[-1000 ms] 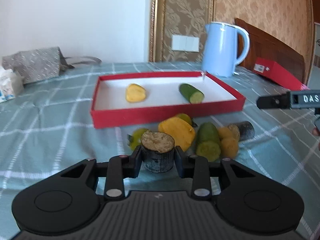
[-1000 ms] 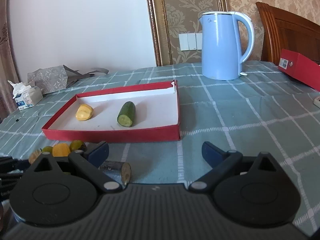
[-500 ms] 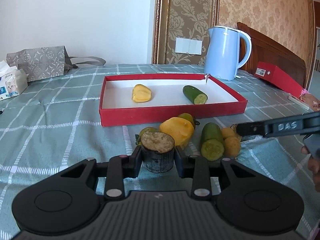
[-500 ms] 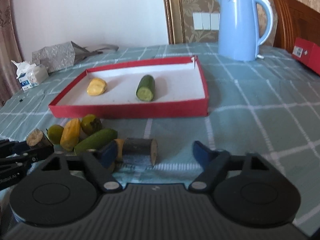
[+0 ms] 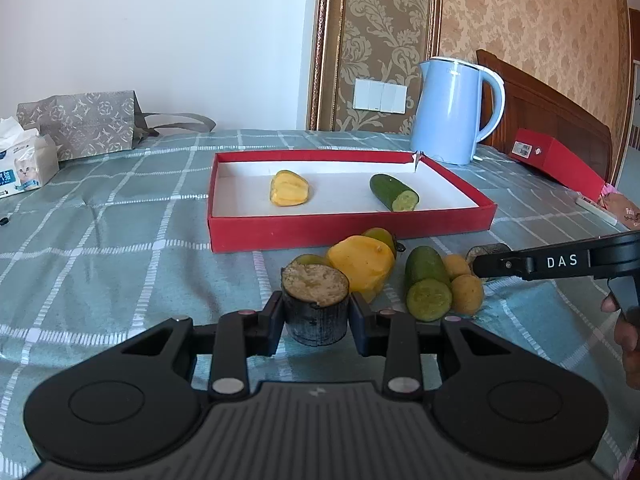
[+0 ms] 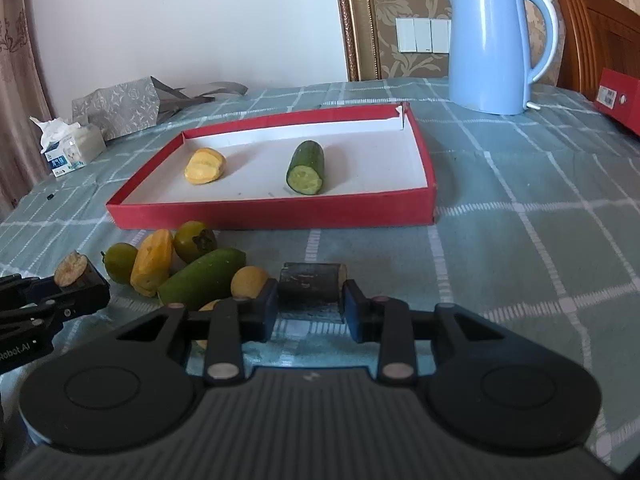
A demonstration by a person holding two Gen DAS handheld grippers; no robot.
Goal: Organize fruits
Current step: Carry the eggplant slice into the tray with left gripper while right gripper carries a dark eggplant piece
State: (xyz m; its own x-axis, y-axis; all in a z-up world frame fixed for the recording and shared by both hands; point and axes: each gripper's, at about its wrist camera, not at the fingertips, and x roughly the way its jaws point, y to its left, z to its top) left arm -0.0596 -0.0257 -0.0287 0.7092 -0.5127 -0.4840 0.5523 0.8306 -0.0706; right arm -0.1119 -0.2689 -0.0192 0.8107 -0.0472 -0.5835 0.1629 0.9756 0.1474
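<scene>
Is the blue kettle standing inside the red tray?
No, the blue kettle stands on the checked cloth behind the red tray, which holds only a yellow fruit piece and a cucumber piece.

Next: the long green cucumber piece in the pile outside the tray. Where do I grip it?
Probably across the cucumber piece near its rounded end by the red tray, coming from above. It lies flat, hemmed by a yellow fruit and a small yellow ball nearer the cut end; the rounded end looks freer.
</scene>
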